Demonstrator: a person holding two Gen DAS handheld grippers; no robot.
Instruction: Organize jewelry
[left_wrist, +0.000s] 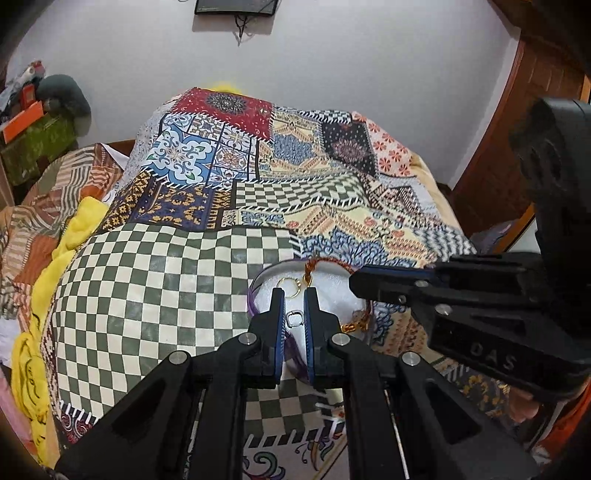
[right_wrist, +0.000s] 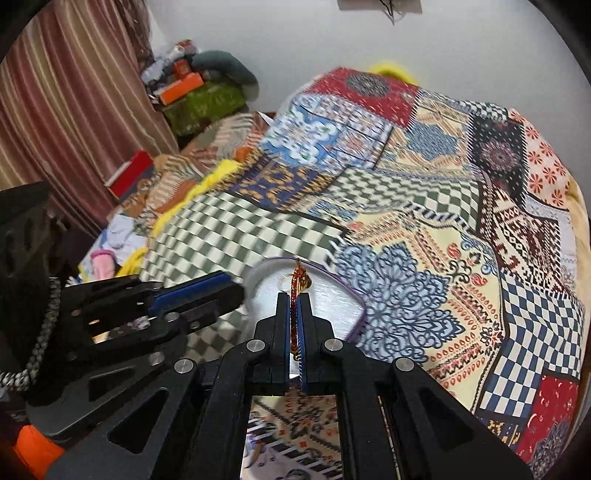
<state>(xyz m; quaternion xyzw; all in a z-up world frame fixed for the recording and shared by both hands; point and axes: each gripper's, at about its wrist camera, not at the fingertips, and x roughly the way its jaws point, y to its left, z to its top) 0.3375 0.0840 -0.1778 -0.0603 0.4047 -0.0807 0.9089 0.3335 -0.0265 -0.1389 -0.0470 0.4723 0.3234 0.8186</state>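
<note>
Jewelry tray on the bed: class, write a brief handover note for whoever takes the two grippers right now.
Right gripper: jaws shut on the red-and-gold bracelet, held over the white tray.
Left gripper: jaws narrowly apart above the tray, gripping nothing that I can see; a small silver ring and a gold ring lie in the tray between them.
Tray sits on the patchwork bedspread.
Done: rings are in the tray.
Left: set the bracelet down in the tray, probably clear of the rings.
</note>
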